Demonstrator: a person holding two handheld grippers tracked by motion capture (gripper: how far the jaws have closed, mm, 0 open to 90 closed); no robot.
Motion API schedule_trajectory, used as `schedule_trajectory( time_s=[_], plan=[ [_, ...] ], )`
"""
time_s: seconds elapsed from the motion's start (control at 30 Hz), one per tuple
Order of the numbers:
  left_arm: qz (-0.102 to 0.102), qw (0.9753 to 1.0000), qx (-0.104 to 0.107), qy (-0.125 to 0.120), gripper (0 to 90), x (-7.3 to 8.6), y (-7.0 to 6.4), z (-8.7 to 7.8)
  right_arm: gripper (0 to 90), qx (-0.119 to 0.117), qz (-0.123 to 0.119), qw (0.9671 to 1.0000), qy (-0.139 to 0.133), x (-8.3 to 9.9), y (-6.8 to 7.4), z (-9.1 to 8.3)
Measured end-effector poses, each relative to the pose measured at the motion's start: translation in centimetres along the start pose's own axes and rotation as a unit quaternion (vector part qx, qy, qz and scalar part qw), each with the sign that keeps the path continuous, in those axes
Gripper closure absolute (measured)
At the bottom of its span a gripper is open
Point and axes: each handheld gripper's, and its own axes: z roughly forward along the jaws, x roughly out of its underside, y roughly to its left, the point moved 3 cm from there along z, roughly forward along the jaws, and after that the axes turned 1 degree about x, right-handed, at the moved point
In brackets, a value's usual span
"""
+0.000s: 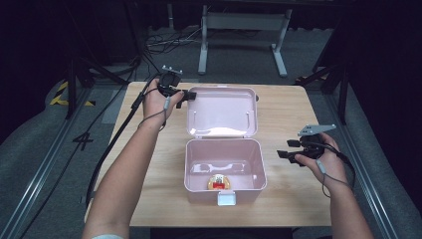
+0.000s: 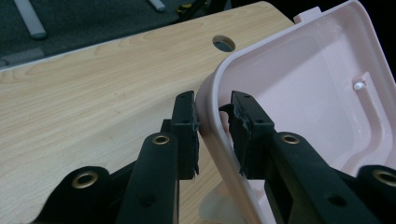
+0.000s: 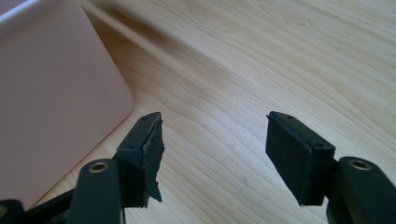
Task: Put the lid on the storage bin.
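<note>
- Left gripper (image 2: pixel 212 133) — jaws straddle the rim of the pink lid (image 2: pixel 299 93), one pad outside, one inside; a sliver of gap shows on the inner side, so it looks like a light pinch, not yet a hard clamp.
- Right gripper (image 3: pixel 215 158) — jaws spread wide, nothing btwn them, just bare table (image 3: pixel 261 60) under it; the box wall (image 3: pixel 51 93) sits just beside its one jaw.
- Box (image 1: pixel 224 164) stands mid-table w/ lid (image 1: pixel 222 112) swung fully back, lying open behind the base; small red-and-yellow item (image 1: pixel 218 182) rests inside near the front wall (can't tell what it is).
- Step in hand, as I judge it: getting hold of the lid's far-left corner to fold it shut over the base.
- Next move calls for a firm squeeze on the rim, then an arc up and toward the person abt the hinge — rim is thin and smooth, could slip out.
- Pose: left forearm stretched far fwd along the box's left side, left hand (image 1: pixel 161 97) at lid corner; right hand (image 1: pixel 318 159) hangs low, right of the base, apart from it, jaws aimed at the box — prob ready to steady it.
</note>
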Motion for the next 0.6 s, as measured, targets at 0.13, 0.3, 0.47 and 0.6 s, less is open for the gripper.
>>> schedule_trajectory(
  time_s=[0.13, 0.3, 0.47, 0.6],
  plan=[
    [0.005, 0.9999, 0.004, -0.009, 73.1, -0.2, -0.2, -0.6, 38.0, -0.001, 0.0, 1.0, -0.001, -0.1, 0.1, 0.0],
    [0.014, 0.9997, 0.006, -0.018, 73.9, -0.6, -0.9, -1.6, 38.1, -0.003, -0.003, 1.0, 0.0, -0.1, 0.2, 0.0],
    [0.028, 0.9992, 0.002, -0.027, 74.3, -0.8, -1.7, -2.5, 38.1, -0.003, -0.003, 1.0, 0.0, -0.1, 0.2, 0.1],
    [0.036, 0.9986, 0.01, -0.038, 74.7, -0.9, -2.2, -3.4, 38.4, -0.005, -0.004, 1.0, 0.001, -0.1, 0.3, 0.1]
  ],
)
